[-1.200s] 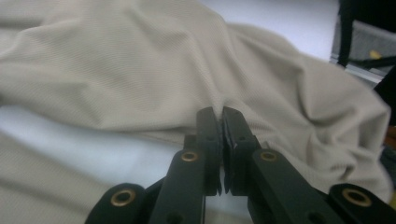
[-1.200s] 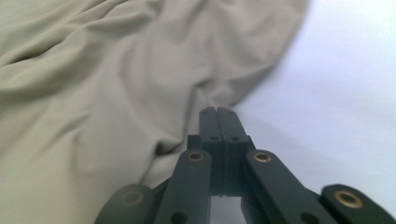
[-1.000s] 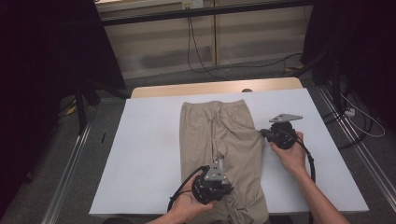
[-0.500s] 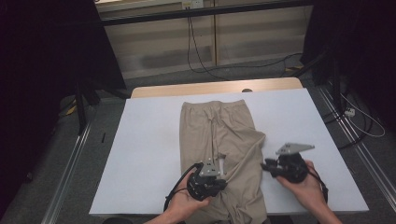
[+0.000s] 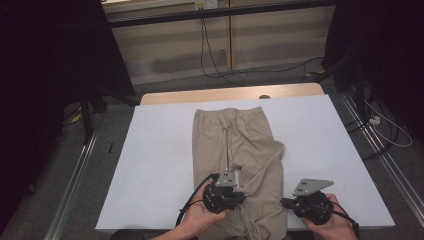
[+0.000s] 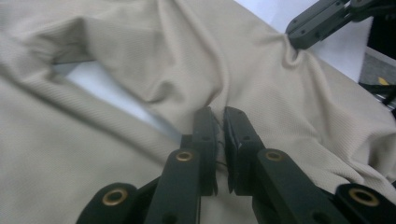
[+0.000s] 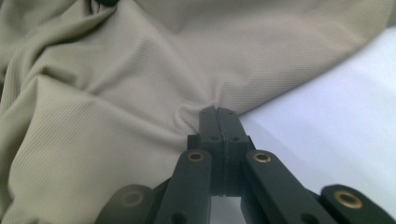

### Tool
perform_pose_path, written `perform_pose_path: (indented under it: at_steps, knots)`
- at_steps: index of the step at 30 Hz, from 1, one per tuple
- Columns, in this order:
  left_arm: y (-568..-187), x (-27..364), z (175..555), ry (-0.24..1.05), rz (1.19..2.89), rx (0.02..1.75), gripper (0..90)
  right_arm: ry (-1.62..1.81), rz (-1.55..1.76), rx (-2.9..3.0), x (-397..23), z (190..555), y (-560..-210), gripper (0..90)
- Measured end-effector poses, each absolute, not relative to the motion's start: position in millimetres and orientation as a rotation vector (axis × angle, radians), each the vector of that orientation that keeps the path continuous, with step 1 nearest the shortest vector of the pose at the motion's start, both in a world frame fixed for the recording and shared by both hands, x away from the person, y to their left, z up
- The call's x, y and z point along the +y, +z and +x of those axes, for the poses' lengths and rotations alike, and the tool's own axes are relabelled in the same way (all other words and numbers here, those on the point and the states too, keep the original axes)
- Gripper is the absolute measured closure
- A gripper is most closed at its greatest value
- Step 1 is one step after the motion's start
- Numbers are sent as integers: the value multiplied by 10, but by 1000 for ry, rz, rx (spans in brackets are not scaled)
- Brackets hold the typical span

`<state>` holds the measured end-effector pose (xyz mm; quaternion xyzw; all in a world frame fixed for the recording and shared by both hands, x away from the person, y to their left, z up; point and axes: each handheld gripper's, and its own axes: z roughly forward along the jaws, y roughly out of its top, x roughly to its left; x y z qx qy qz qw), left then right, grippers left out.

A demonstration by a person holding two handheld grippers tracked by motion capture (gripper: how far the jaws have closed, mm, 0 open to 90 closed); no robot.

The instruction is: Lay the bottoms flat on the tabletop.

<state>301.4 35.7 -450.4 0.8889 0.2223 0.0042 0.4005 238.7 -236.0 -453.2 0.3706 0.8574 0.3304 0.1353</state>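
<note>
Beige trousers [image 5: 235, 140] lie lengthwise on the white table [image 5: 160, 160], waistband at the far end. My left gripper [image 5: 234, 169] sits over the lower middle of the trousers. In the left gripper view it [image 6: 220, 122] is shut on a pinched ridge of the trousers [image 6: 243, 60]. My right gripper [image 5: 284, 202] points left at the right-hand edge of the leg, near the front of the table. In the right gripper view it [image 7: 217, 114] is shut on the hem-side edge of the trousers [image 7: 140, 70], the cloth puckered at its tips. The right gripper [image 6: 299, 37] also appears far off in the left gripper view.
Bare white table [image 7: 336, 102] lies to the right of the cloth, and a wide strip [image 5: 325, 135] beyond it. A wooden board edge [image 5: 230, 94] runs along the far side. Cables [image 5: 215, 55] lie on the floor behind, with metal rails [image 5: 75, 170] at both sides.
My right gripper has come toward the near edge of the table along the trousers' right side, and the right edge of the cloth now bulges in a fold. The left gripper has stayed put.
</note>
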Motion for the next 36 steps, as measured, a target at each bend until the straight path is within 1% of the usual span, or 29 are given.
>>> perform_pose_path:
  at_steps: [6,10,11,12,13,14,15,17,20,22,23,24,25,26,28,30,32,36]
  knots:
    - [-4535,202,2865,-57,2284,480,849,890,1058,2483,-2579,2231,-4503,900]
    - [-4541,198,2779,-47,2307,451,839,898,1077,2493,-2674,2152,-4488,895]
    - [-4526,221,2784,-54,2312,454,814,907,1072,2487,-2672,2145,-4480,873]
    - [-4515,241,2784,-51,2298,469,762,927,1084,2470,-2670,2147,-4470,793]
    - [-4492,266,2787,-33,2301,480,690,960,1108,2445,-2663,2152,-4459,713]
    - [-4481,281,2787,-6,2284,482,652,990,1122,2422,-2652,2164,-4445,702]
    - [-4462,285,2791,18,2278,474,636,1016,1109,2409,-2631,2174,-4428,678]
    - [-4429,262,2783,52,2257,458,595,1038,1081,2388,-2546,2211,-4404,582]
    - [-4411,155,2674,71,2272,339,593,1029,1066,2408,-2361,2310,-4426,604]
    - [-4436,95,2622,53,2302,289,605,1017,1049,2427,-2236,2390,-4467,614]
    - [-4461,63,2600,57,2320,265,605,1016,1041,2452,-2178,2429,-4486,646]
    - [-4500,33,2584,81,2332,243,602,1017,1027,2470,-2125,2461,-4504,651]
    - [-4510,27,2588,79,2351,229,602,1011,1011,2479,-2065,2493,-4526,642]
    - [-4540,24,2595,79,2356,228,610,1008,1009,2487,-2037,2505,-4538,655]
    - [-4567,42,2595,79,2357,218,705,1004,994,2490,-2006,2508,-4568,665]
    - [-4533,76,2591,80,2390,209,852,1020,1006,2483,-2026,2476,-4576,672]
    - [-4527,128,2586,51,2392,214,881,1037,1002,2487,-2051,2412,-4583,681]
    - [-4518,178,2573,18,2397,221,885,1058,1009,2507,-2069,2281,-4577,700]
